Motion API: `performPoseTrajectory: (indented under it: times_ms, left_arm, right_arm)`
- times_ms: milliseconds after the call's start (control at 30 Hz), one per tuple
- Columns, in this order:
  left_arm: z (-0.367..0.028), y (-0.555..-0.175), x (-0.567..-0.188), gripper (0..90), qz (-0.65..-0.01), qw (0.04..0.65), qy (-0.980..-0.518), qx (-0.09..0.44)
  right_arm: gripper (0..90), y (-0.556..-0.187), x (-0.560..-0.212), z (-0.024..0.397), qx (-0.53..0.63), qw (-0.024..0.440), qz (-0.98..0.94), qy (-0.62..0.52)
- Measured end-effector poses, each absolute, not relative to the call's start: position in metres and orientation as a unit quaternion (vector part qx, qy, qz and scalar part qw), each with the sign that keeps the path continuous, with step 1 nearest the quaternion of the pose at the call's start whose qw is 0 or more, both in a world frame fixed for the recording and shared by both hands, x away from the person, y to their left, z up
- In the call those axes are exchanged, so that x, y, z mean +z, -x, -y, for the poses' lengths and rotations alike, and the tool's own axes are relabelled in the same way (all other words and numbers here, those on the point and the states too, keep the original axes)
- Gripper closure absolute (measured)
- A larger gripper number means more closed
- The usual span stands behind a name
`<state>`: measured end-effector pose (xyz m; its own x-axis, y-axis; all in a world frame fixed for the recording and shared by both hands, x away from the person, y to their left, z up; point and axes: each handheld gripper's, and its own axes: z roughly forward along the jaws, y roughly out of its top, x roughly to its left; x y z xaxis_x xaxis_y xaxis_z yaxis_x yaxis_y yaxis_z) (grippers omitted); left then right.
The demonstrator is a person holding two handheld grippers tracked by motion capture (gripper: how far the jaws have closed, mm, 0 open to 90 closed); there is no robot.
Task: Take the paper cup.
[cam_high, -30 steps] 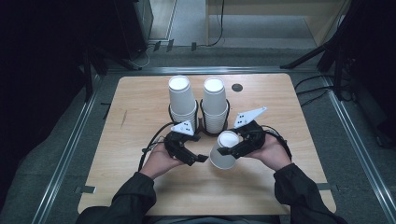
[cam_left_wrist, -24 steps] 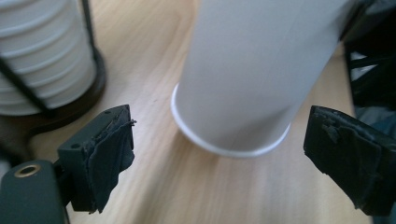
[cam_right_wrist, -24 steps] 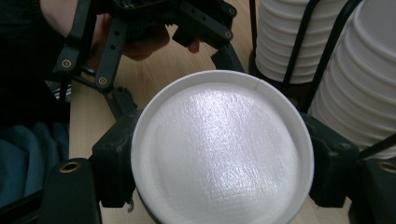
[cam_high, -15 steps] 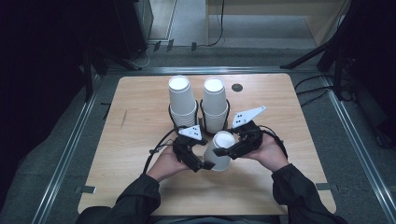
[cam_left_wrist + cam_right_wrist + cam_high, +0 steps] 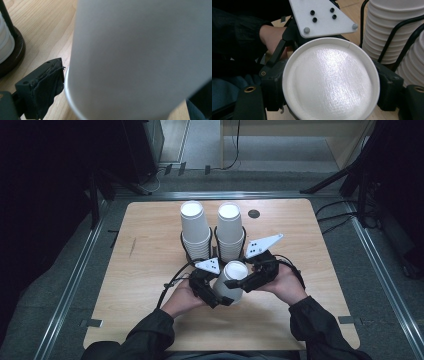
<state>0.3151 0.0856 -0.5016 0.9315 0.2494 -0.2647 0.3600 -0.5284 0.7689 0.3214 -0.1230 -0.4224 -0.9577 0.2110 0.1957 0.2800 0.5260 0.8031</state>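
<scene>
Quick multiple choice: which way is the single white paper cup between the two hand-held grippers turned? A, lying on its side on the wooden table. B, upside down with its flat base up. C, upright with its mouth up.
B: the white paper cup shows its closed, recessed base on top in the high view, and its wider rolled rim sits low near the wooden table in the left gripper view.

Light wooden counter (image 5: 150,270), rectangular with rounded corners, pale grain. On it: two dark wire holders with round bases, side by side at the middle, each carrying a stack of white paper cups (image 5: 195,230) (image 5: 230,231) turned bottom up; one small dark round disc (image 5: 254,213) near the far edge, well apart from the stacks.
</scene>
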Motion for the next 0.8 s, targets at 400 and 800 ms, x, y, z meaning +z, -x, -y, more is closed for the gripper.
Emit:
performPoseTrajectory:
  times_ms: [400, 800]
  left_arm:
    - [-0.089, -0.312, -0.491, 12.7, -0.165, 0.467, -0.867, -0.051]
    - [-0.099, -0.314, -0.476, 15.2, -0.153, 0.419, -0.894, -0.051]
  right_arm:
    - [26.3, -0.323, -0.419, 0.129, -0.488, 0.043, 0.86, 0.144]
    - [15.7, -0.324, -0.417, 0.134, -0.485, 0.063, 0.86, 0.144]
